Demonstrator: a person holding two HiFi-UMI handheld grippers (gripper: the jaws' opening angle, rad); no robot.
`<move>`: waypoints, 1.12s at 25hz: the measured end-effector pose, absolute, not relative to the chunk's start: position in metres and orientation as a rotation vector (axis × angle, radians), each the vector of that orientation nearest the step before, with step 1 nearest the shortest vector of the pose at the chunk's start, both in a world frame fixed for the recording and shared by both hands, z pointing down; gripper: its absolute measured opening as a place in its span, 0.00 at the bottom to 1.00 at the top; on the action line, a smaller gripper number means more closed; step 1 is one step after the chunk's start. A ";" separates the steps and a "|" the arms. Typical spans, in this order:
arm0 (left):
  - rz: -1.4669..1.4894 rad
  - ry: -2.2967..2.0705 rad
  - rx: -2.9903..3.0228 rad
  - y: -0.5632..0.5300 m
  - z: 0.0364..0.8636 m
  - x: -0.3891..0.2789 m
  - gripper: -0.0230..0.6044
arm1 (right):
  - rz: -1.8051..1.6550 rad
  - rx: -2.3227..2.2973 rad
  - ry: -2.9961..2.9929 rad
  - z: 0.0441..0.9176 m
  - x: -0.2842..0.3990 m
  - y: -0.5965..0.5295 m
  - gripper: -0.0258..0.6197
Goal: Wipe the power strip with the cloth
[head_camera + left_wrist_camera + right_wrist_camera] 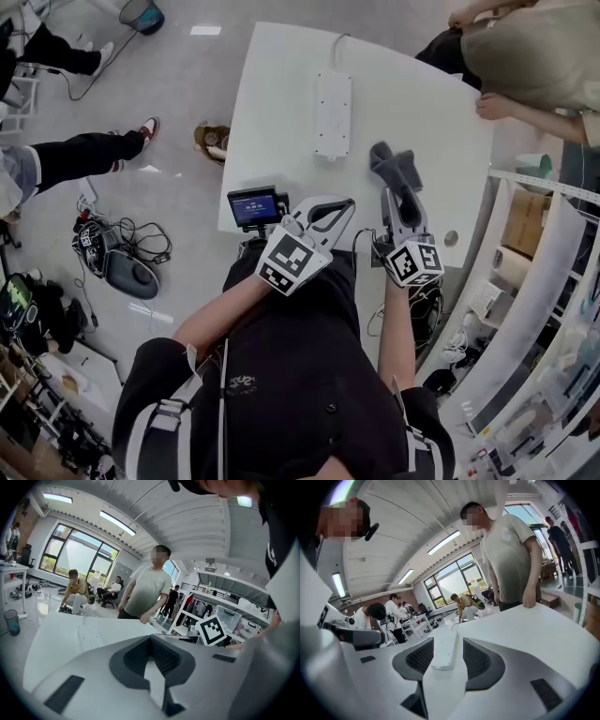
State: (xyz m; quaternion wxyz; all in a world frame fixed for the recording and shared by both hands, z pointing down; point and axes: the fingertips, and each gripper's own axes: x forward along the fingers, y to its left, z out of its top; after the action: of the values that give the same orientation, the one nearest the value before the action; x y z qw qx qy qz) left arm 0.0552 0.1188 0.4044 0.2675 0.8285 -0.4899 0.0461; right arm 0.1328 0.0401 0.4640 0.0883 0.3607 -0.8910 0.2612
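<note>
On the white table, the cloth lies near the power strip.

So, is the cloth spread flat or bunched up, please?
Bunched up: the cloth sits in a rumpled heap on the table.

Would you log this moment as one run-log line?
left gripper: shut, empty | right gripper: open, empty | cloth: on table, not gripped | power strip: on table, untouched

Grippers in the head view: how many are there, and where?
2. The left gripper is at the near edge of the table, beside a small screen; the right gripper is just short of the cloth. None hidden.
</note>
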 end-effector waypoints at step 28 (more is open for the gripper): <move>0.107 -1.380 2.273 0.116 0.392 0.027 0.10 | 0.662 1.072 -2.788 0.417 0.089 0.063 0.12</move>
State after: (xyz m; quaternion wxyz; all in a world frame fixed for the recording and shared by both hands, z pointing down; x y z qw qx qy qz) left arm 0.0273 0.1158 0.3922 0.2379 0.8296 -0.5036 0.0390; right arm 0.0889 0.0632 0.4174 0.0413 0.3500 -0.9105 0.2162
